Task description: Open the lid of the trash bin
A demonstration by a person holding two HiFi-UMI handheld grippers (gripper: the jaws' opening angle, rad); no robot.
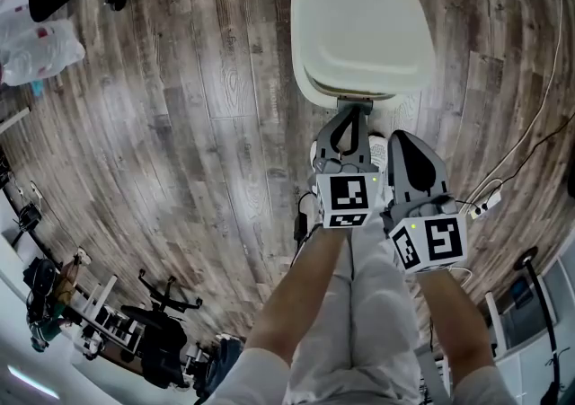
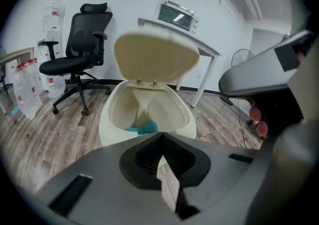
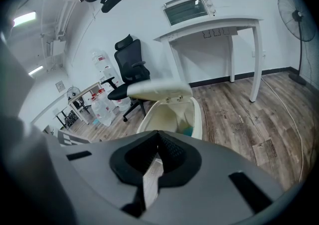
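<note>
The cream trash bin (image 2: 107,128) stands on the wood floor (image 1: 207,125) straight ahead of both grippers. Its lid (image 2: 154,57) is hinged at the back and raised well clear of the bin's front rim, so the inside shows. Something teal (image 2: 143,128) lies at the bottom of the bin.

From the head view the lid (image 1: 362,26) hides the bin's body. The left gripper (image 1: 353,109) points at the bin's near edge, with its jaws pressed together and nothing between them. Whether it touches the bin cannot be told. The right gripper (image 1: 402,139) is just beside it, slightly farther from the bin, with its jaws likewise together and empty.

Behind the bin stand a black office chair (image 2: 75,59) and a white table (image 2: 199,44) bearing a toaster oven (image 2: 177,15).
</note>
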